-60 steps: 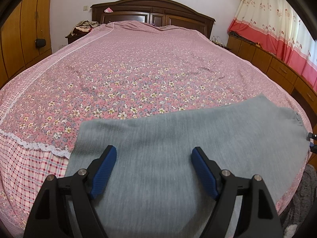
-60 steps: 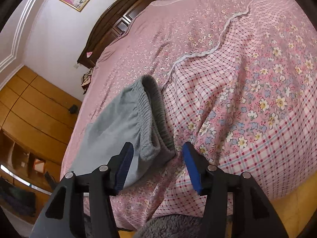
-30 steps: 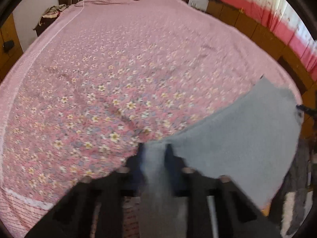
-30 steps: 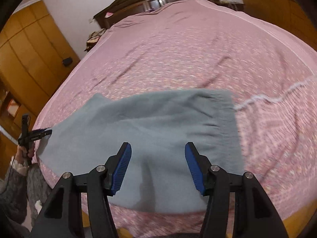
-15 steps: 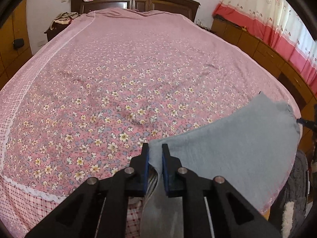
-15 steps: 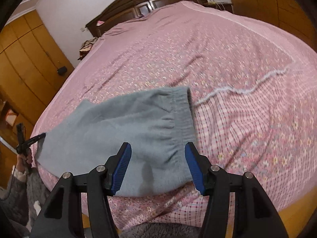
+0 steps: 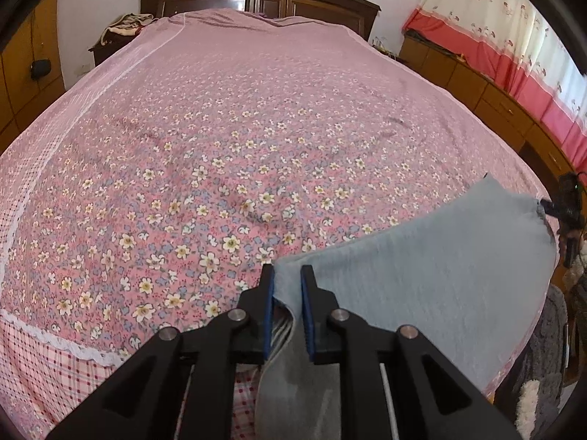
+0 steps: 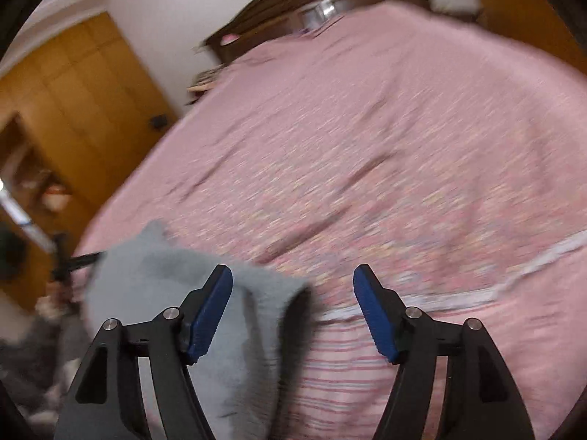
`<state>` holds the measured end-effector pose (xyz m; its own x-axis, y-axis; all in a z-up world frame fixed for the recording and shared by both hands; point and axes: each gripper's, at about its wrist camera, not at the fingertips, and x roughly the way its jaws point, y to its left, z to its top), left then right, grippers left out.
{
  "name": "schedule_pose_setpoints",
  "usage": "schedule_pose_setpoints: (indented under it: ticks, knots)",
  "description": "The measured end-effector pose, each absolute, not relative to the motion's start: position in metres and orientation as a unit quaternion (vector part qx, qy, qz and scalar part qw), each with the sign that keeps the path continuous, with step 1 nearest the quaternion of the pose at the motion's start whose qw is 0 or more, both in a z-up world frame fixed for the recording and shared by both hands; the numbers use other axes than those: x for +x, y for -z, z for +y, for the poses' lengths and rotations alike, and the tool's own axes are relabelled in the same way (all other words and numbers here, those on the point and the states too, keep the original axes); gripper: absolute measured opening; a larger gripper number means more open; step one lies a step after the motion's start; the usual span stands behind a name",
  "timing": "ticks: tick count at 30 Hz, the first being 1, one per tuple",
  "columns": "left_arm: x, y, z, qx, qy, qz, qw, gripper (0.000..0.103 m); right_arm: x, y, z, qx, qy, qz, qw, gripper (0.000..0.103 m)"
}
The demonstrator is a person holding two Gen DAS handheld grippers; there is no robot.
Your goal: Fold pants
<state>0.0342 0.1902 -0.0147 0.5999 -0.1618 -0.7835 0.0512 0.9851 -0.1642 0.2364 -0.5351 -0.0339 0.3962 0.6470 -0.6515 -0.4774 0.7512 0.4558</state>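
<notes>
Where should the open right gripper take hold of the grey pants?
On the dark-edged end of the grey pants, coming from the bed's near edge. That end lies between the opening right gripper fingers; the left gripper pinches the far end.

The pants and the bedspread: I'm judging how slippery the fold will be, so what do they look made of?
Pants: grey, matte, soft knit, probably fleece or jersey; it drapes limply from the left gripper. Bedspread: thin woven, likely cotton, flower-printed pink with a lace trim; it creases finely and shows no sheen.
</notes>
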Motion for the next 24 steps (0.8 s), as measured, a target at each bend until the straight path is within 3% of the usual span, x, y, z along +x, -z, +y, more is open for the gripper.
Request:
schedule_pose_setpoints:
  ticks: [7, 9, 10, 15, 18, 24]
  knots:
    - [0.037, 0.018, 0.189, -0.069, 0.050, 0.453, 0.887, 0.015, 0.251, 0.065, -0.537, 0.146, -0.390, 0.448, 0.791, 0.070]
    - [0.037, 0.018, 0.187, -0.071, 0.046, 0.451, 0.889, 0.015, 0.252, 0.063, -0.537, 0.164, -0.416, 0.438, 0.780, 0.056]
    - [0.037, 0.018, 0.185, -0.071, 0.045, 0.450, 0.889, 0.015, 0.251, 0.061, -0.533, 0.159, -0.428, 0.435, 0.776, 0.035]
    - [0.035, 0.018, 0.191, -0.094, 0.044, 0.443, 0.891, 0.014, 0.245, 0.056, -0.520, 0.113, -0.423, 0.430, 0.789, 0.023]
    - [0.028, 0.011, 0.194, -0.095, 0.028, 0.419, 0.903, 0.008, 0.232, 0.038, -0.517, 0.089, -0.411, 0.401, 0.814, 0.018]
    - [0.017, -0.010, 0.194, -0.081, 0.033, 0.390, 0.916, 0.006, 0.194, -0.015, -0.488, -0.115, -0.356, 0.346, 0.861, 0.016]
